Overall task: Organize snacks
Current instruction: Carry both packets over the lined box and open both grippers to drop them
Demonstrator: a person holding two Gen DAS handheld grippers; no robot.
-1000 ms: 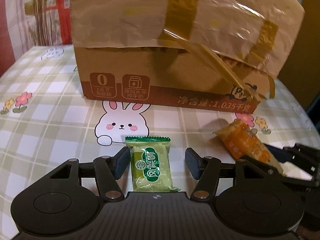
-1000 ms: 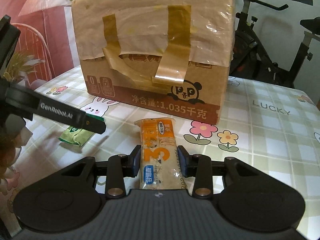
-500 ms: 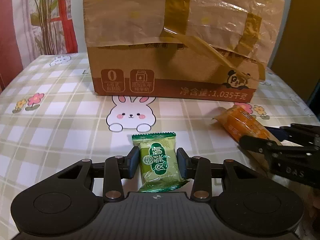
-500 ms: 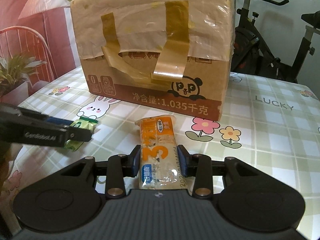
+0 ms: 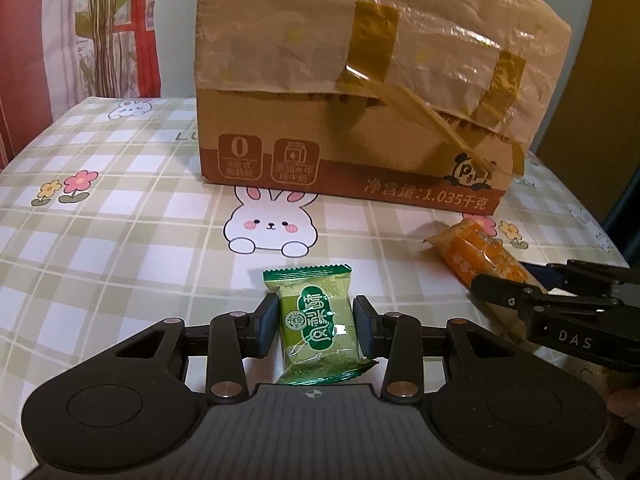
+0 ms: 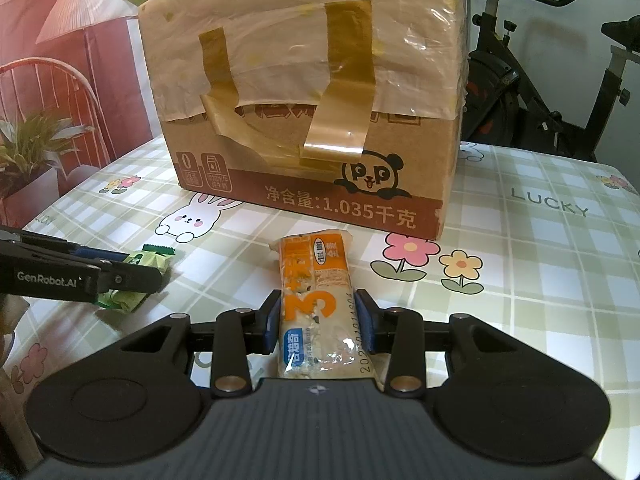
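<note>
We see green-checked cartoon tablecloth [image 5: 120, 248], taped brown cardboard box [image 6: 304, 120], left gripper [image 5: 316, 326] clamping green snack packet [image 5: 316, 320], right gripper [image 6: 318, 320] clamping orange snack bar [image 6: 316, 280], exercise bike [image 6: 520, 80] in right view only.

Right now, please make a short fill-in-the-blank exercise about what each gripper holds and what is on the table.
1. The left gripper is shut on the ____ snack.
2. The right gripper is shut on the ____ snack.
3. Behind both snacks stands a taped cardboard ____.
4. The animal printed on the box is a ____.

Missing words: green; orange; box; panda
</note>
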